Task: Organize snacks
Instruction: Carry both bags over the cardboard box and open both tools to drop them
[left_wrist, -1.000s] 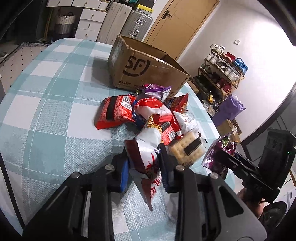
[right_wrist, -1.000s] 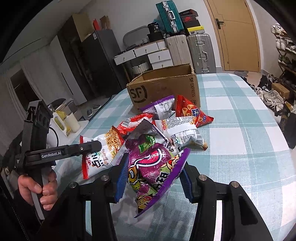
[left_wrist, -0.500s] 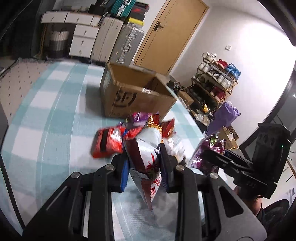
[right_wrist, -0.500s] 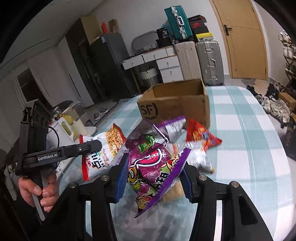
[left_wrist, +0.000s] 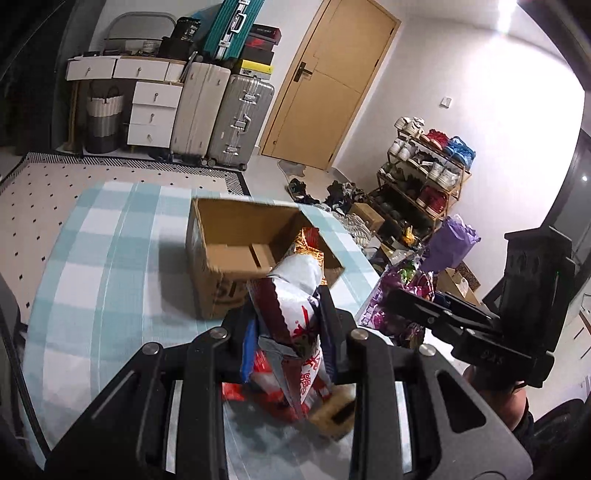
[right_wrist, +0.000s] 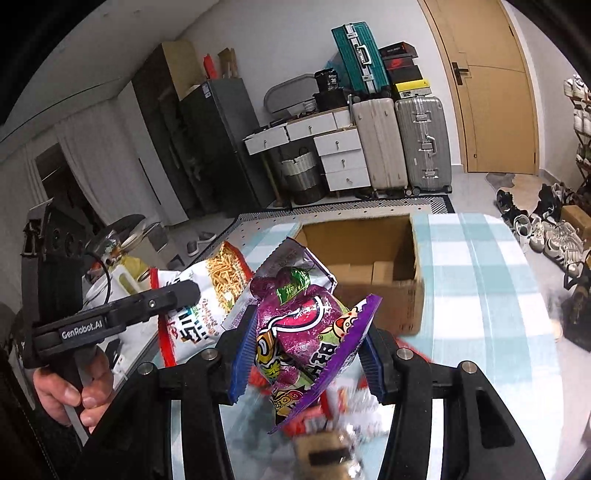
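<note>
Both claws have risen from the checked table (left_wrist: 92, 280) within the last second, each carrying a snack pack up and toward the open cardboard box (left_wrist: 236, 240) that stands near the table's far edge. A second ago the packs hung low over the loose pile at the near side of the table; now the box's empty interior fills the middle of both views, and the pile has dropped beneath the claws into blur. That suggests the sorting has moved from picking to delivering, with both packs likely headed for the box and most of the pile not yet handled.

The left claw (left_wrist: 291, 347) is clamped on a white-and-red snack bag (left_wrist: 291, 295), held upright in the air in front of the box's near wall. The right claw (right_wrist: 306, 350) is clamped on a purple snack pack (right_wrist: 303, 332), tilted, also short of the box.

The right wrist view alone shows the white bag's printed face with its picture of fried sticks (right_wrist: 221, 280), and the bare hand (right_wrist: 70, 387) gripping the left tool's handle. The left wrist view alone shows the shoe rack (left_wrist: 424, 173) beyond the table's right edge, and an orange-and-gold packet (left_wrist: 308, 245) rising behind the white bag.
</note>
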